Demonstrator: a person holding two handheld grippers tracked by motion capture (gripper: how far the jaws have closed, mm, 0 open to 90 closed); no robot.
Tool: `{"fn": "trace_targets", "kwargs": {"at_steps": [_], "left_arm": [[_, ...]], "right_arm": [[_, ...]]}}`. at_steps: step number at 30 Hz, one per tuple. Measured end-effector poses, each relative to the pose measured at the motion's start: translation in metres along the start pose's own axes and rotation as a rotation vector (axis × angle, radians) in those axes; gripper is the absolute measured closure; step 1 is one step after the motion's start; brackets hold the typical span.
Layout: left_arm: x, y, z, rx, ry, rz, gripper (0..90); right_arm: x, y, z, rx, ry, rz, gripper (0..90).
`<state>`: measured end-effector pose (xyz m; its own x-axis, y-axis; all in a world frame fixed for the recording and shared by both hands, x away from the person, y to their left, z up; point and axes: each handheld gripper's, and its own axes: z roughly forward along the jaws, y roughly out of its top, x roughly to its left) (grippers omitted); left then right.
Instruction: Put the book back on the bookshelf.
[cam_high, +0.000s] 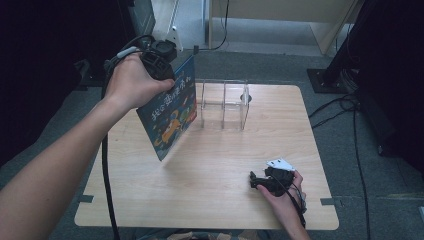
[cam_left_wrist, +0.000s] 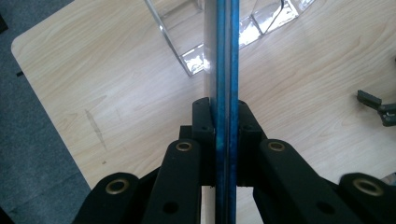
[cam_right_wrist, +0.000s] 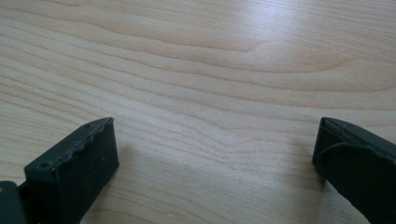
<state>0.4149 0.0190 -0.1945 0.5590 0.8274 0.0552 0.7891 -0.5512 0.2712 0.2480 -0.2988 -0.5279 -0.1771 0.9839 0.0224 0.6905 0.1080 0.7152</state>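
Here the book (cam_high: 170, 112) hangs tilted, long axis running steeply downward.

A light wooden tabletop (cam_high: 210, 180) stands on grey carpet floor (cam_high: 280, 65). Beyond the tabletop, pale wooden furniture (cam_high: 280, 15) rises; black cables (cam_high: 345, 115) trail across the carpet beside it.

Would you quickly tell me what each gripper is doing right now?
Left gripper: shut on the book.
Right gripper: open, nothing between its jaws.

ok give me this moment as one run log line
left gripper: shut on blue book | book: held above table by clear rack | right gripper: open, empty
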Motion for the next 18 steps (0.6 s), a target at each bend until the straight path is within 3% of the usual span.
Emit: {"fn": "trace_targets", "kwargs": {"at_steps": [11, 18], "left_arm": [[0.006, 0.026, 0.016, 0.028, 0.003, -0.03, 84.4], [0.014, 0.042, 0.025, 0.014, 0.004, -0.065, 84.4]], "right_arm": [[-0.001, 0.0, 0.0, 0.001, 0.003, 0.0, 0.0], [-0.001, 0.0, 0.0, 0.0, 0.002, 0.0, 0.0]]}}
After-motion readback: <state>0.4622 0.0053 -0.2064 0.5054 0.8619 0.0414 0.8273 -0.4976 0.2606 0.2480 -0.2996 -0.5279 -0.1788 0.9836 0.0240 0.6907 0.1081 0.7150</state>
